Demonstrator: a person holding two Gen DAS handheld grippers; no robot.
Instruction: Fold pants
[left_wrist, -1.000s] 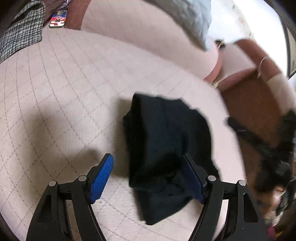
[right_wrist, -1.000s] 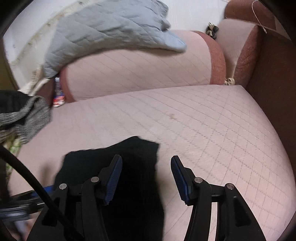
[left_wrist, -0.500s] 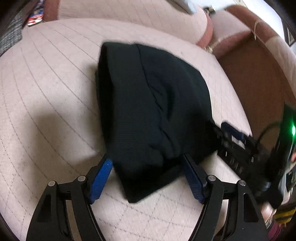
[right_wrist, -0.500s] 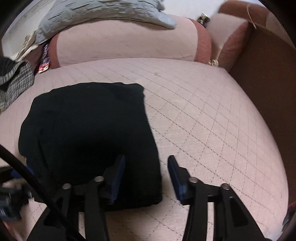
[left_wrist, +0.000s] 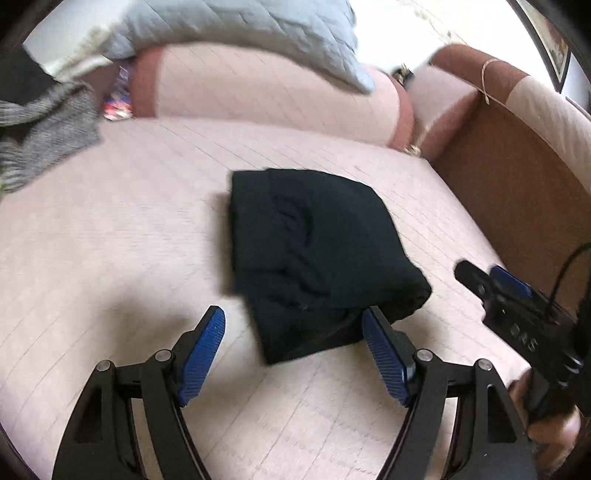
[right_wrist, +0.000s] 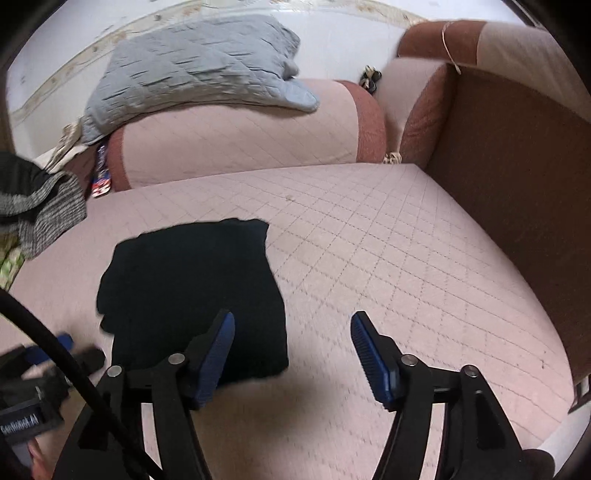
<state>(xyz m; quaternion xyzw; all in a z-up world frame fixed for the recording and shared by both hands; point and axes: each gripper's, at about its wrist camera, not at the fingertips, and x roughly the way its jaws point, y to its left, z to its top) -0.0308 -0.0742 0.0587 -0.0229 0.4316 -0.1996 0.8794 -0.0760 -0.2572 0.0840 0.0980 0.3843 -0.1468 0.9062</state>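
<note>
Your folded black pants (left_wrist: 314, 254) lie on the pink sofa seat (left_wrist: 110, 258). Both your left gripper (left_wrist: 293, 328) and right gripper (right_wrist: 291, 332) are spread wide, holding nothing. A grey blanket (right_wrist: 192, 70) lies behind the pants, and left of them what is perhaps a sweater (right_wrist: 48, 206).

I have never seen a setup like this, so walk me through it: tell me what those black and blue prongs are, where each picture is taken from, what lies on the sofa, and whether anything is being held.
The prongs are hand-held grippers, one in each of a person's hands; no robot arm is involved. Each carries a wide-angle camera looking forward along its two fingers.

One picture comes from the left gripper, the other from the right gripper. Both are open and hold nothing.

On the pink quilted sofa seat lies a pair of black pants, folded into a compact bundle. A grey quilted blanket is draped over the backrest, and a grey knit garment sits at the left edge.
</note>
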